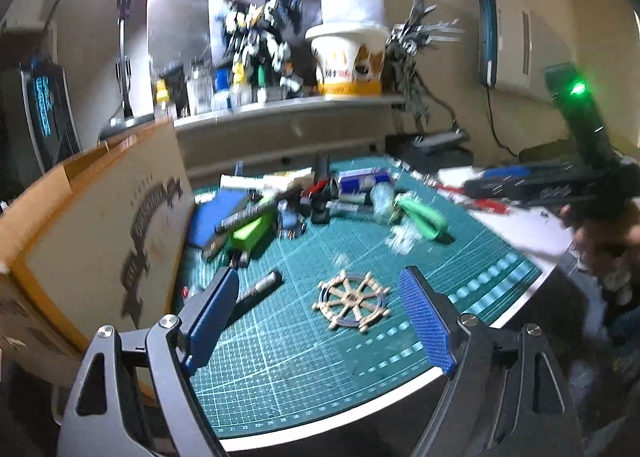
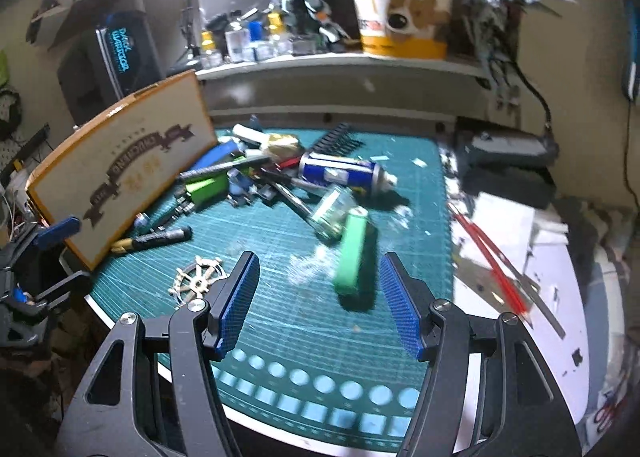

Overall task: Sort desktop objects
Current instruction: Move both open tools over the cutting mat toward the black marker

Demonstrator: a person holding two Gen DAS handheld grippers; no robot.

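Now our left gripper point(image 1: 320, 293) hangs spread over the tan wooden ship's wheel point(image 1: 353, 300); our right gripper point(image 2: 318, 297) gapes before the green rectangular block point(image 2: 352, 253)

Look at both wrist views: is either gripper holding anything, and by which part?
Nothing is held. The left gripper stands open above the ship's-wheel ornament; the right gripper is open before the green-handled tool.

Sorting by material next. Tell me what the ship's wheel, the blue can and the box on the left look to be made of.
Ship's wheel: seemingly wood, pale matte tan, thin flat spokes like a cut-out.
Blue can: probably metal, glossy printed wall with a silvery shoulder and white nozzle.
Box: cardboard, matte brown with a raw orange-brown cut edge and dark printed lettering.
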